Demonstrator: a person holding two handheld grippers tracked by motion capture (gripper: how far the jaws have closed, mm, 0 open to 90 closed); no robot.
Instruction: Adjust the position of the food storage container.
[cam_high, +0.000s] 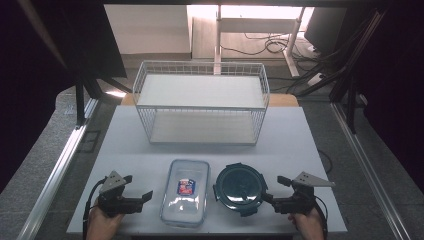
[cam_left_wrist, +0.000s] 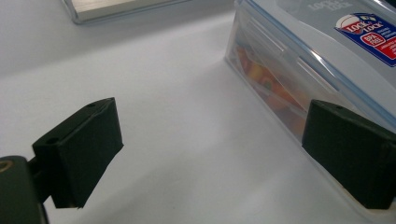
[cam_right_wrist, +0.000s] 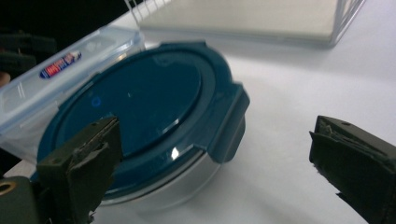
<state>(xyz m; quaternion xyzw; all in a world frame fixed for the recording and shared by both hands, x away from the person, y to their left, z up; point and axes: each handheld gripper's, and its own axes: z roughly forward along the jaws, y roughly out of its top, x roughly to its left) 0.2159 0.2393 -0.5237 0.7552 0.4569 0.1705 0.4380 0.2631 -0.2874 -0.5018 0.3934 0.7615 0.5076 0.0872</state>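
Observation:
A clear rectangular container (cam_high: 185, 191) with a red and blue label lies at the table's front centre. Food in orange tones shows through its side wall (cam_left_wrist: 275, 88). To its right stands a round container with a dark teal clip lid (cam_high: 240, 188), close before my right gripper in its view (cam_right_wrist: 140, 107). My left gripper (cam_high: 137, 187) is open just left of the clear container, and one jaw rests near the container's wall (cam_left_wrist: 212, 149). My right gripper (cam_high: 273, 188) is open at the round container's right side (cam_right_wrist: 215, 158). Neither holds anything.
A white wire two-tier rack (cam_high: 201, 102) stands at the back centre of the white table (cam_high: 300, 145), and its lower shelf (cam_right_wrist: 243, 18) lies beyond the round container. Metal rails run along both table sides. Cables lie on the floor behind.

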